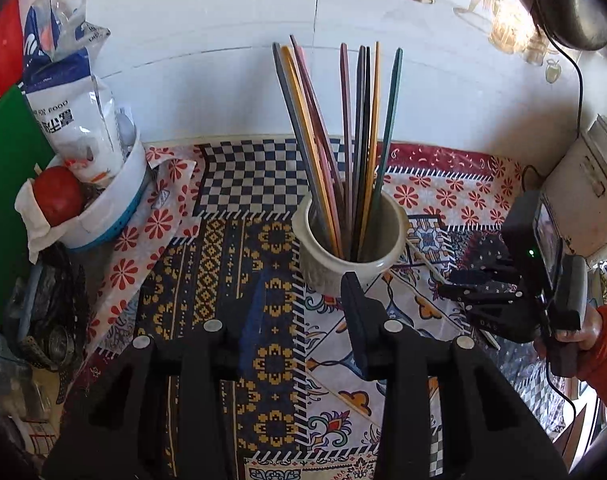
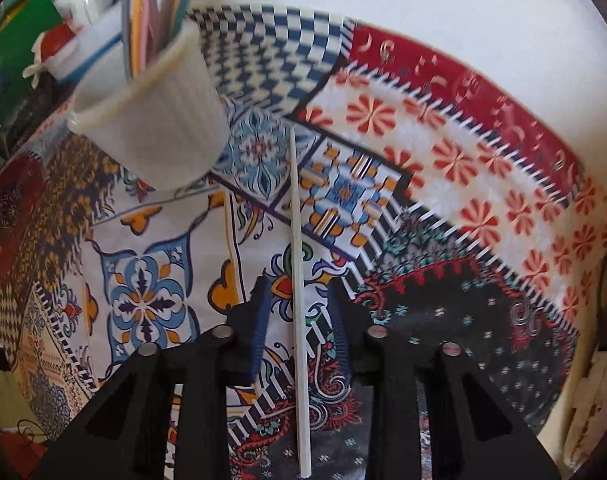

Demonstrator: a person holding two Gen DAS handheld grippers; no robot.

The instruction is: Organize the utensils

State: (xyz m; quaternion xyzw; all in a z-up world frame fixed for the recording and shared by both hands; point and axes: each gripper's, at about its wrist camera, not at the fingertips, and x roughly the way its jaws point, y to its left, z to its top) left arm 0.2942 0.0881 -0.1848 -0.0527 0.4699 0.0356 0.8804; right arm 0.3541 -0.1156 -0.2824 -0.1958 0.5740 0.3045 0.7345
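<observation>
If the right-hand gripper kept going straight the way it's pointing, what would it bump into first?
Most likely the white chopstick lying on the patterned tablecloth: it runs between the open fingers of the right gripper, which points steeply down. Depth is hard to judge.

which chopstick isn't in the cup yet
The white chopstick lying flat on the patterned cloth, between the right claw's open fingers; the coloured chopsticks stand in the cup.

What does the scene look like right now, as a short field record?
holder: cream ribbed ceramic cup, upright, holding coloured chopsticks
loose item: white chopstick flat on patterned tablecloth
right gripper: open, straddling the chopstick, pads not touching
left gripper: open, empty, near the cup
left edge: white basket with red tomato
</observation>
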